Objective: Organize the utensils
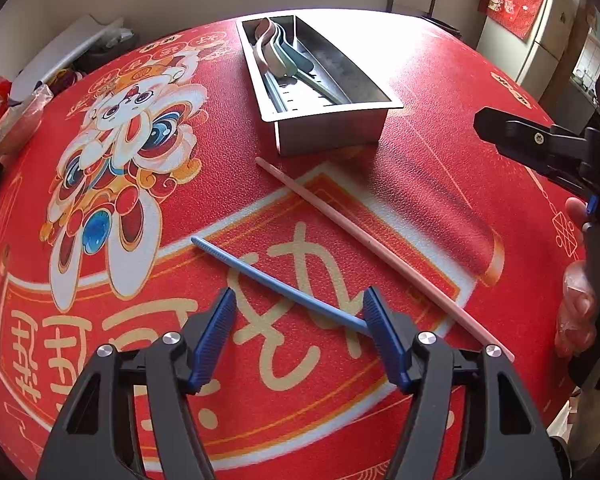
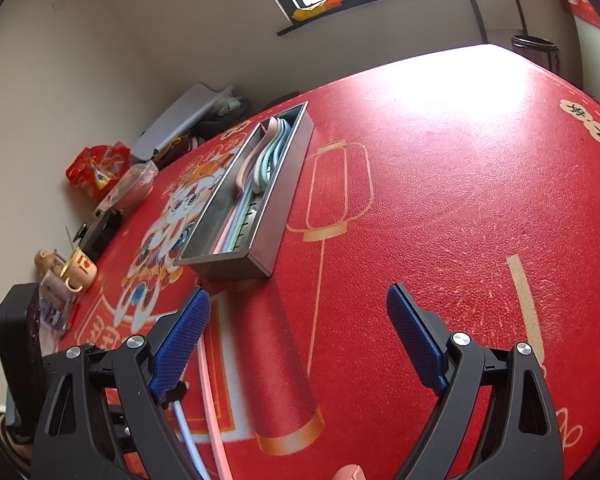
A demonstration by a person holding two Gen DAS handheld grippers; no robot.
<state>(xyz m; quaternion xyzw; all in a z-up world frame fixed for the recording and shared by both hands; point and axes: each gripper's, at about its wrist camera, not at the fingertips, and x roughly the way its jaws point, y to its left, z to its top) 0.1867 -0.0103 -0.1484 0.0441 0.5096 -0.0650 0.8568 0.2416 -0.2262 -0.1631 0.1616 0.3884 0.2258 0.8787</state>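
A blue chopstick (image 1: 260, 272) and a pink chopstick (image 1: 360, 236) lie on the red printed tablecloth (image 1: 440, 92). My left gripper (image 1: 298, 292) hangs over the blue one. Its jaws stand apart and the chopstick runs between them, its near end at the right finger (image 1: 384, 332); the left pad is clear of it. Behind stands a steel tray (image 1: 328, 124) holding several pastel spoons (image 1: 280, 52). My right gripper (image 2: 298, 292) is open over bare cloth with nothing between its fingers. The steel tray (image 2: 236, 268) lies just beyond it, and both chopsticks (image 2: 212, 392) pass under its left finger.
Clutter lines the table's left edge: a mug (image 2: 82, 272), a red bag (image 2: 96, 168), a grey box (image 2: 176, 120). A fridge (image 1: 540, 48) stands at the far right. A gloved hand (image 1: 576, 308) holds the right gripper's handle.
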